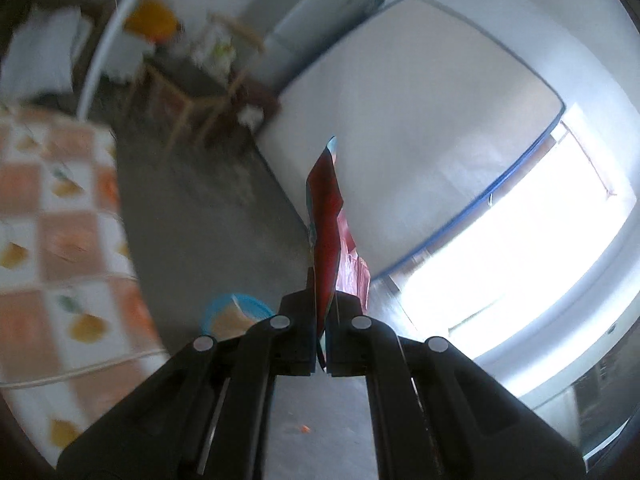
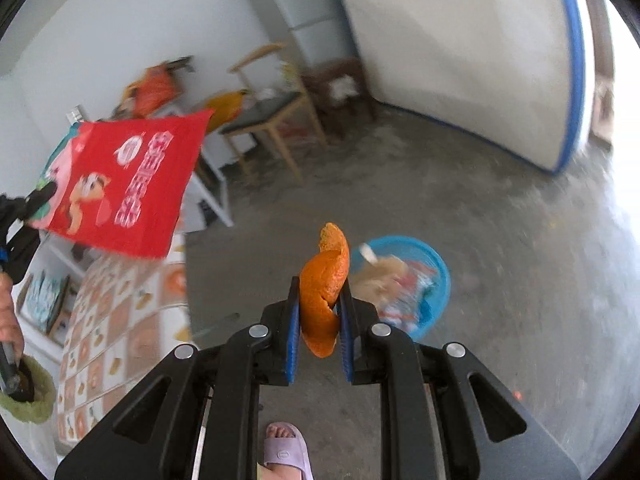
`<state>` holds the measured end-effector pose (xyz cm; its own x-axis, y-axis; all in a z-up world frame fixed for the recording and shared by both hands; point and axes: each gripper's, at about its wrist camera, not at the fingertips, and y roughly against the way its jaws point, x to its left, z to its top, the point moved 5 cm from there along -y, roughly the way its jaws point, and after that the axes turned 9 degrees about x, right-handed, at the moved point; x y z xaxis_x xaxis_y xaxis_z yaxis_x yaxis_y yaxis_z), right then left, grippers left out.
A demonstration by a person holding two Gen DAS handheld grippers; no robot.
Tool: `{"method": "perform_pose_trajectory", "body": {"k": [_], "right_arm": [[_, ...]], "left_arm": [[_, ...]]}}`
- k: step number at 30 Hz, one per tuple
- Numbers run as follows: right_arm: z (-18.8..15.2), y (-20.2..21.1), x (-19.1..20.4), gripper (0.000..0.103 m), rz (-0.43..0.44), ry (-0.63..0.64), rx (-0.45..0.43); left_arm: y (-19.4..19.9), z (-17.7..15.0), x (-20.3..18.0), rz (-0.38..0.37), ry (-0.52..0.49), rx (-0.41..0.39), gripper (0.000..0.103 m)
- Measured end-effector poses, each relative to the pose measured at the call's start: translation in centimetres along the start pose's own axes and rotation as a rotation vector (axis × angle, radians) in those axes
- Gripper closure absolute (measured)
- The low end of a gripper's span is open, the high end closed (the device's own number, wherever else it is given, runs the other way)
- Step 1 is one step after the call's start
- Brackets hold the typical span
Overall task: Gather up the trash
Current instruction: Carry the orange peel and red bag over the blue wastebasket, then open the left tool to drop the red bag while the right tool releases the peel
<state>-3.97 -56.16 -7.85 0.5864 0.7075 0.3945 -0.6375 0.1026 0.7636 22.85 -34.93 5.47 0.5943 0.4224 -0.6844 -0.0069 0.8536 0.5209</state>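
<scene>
L gripper [image 1: 325, 312] pressed together on red snack wrapper [image 1: 326, 224], seen edge-on in L wrist view, sticking up past the fingertips; from R wrist view same wrapper [image 2: 120, 184] spread flat, held out above the table edge. R gripper [image 2: 320, 320] pinching curled orange peel [image 2: 324, 280] betw. blue pads [image 2: 293, 336], peel poking up above the tips. Both up in the air, off the table. Blue basin [image 2: 436, 276] on grey concrete floor [image 2: 500, 240] just beyond R gripper, w/ paper and wrapper scraps inside, blurred. Table w/ orange-and-white checked fruit-print cloth [image 1: 60, 240] at left. Farther back: wooden side table [image 2: 276, 120] w/ dark top, wooden chair [image 2: 340, 80], grey fridge [image 1: 320, 20] by pale wall, white mattress w/ blue edging [image 1: 420, 140] leaning upright. Bright doorway [image 1: 520, 260] at right in L view. Foot in lilac slipper [image 2: 286, 452] on floor below R gripper. Green fuzzy cuff [image 2: 28, 396] at far left, under the hand on L gripper.
</scene>
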Motion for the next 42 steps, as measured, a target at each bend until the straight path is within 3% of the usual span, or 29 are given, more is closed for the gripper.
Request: {"method": "perform_pose_trajectory", "body": {"k": [4,9,15,18,20,23,25,28,33,38,40,42], "right_arm": [[-1.5,-1.5,-4.4,0.086,-0.024,-0.090,0.029],[-2.3,-3.6,-8.9,0.086,-0.048,-0.185,0.051],[-3.4,-5.2,-11.7,0.086,-0.056,-0.264,0.070],[-3.9,-5.5,-12.3,0.086,-0.061,-0.278,0.074],[-4.3,-6.0,-12.9,0.086,-0.061,-0.289,0.086],[-4.9,-6.7,-13.8,0.086,-0.071,-0.301,0.108],[-5.1,-6.9,-13.9,0.086,-0.068,-0.309,0.112],[-5.3,-7.2,-13.8,0.086,-0.057,-0.309,0.112],[-4.0,-8.2,-12.9,0.086,-0.021,-0.270,0.118],[-0.7,-10.4,-9.6,0.086,0.040,-0.175,0.132],[0.8,-11.8,-8.1,0.086,0.052,-0.125,0.139],[2.7,-14.0,-6.1,0.086,0.061,-0.066,0.150]], "left_arm": [[-8.7,0.3,2.0,-0.001,0.122,0.084,0.102],[-20.5,-1.9,8.4,0.021,0.483,0.161,0.102],[-32.2,-8.4,16.1,0.242,0.700,0.255,0.101],[-36.3,-11.7,19.1,0.366,0.720,0.353,0.101],[-38.0,-13.6,19.7,0.396,0.701,0.415,0.100],[-39.6,-14.9,19.7,0.431,0.631,0.516,0.086],[-39.8,-15.5,19.3,0.494,0.585,0.571,0.058],[-38.7,-15.3,18.0,0.544,0.512,0.568,0.038],[-35.8,-14.2,15.2,0.506,0.484,0.566,0.033],[-29.4,-9.2,11.1,0.404,0.414,0.503,0.033],[-26.1,-7.8,8.8,0.340,0.353,0.483,0.029],[-21.5,-7.2,6.0,0.308,0.216,0.474,0.026]]}}
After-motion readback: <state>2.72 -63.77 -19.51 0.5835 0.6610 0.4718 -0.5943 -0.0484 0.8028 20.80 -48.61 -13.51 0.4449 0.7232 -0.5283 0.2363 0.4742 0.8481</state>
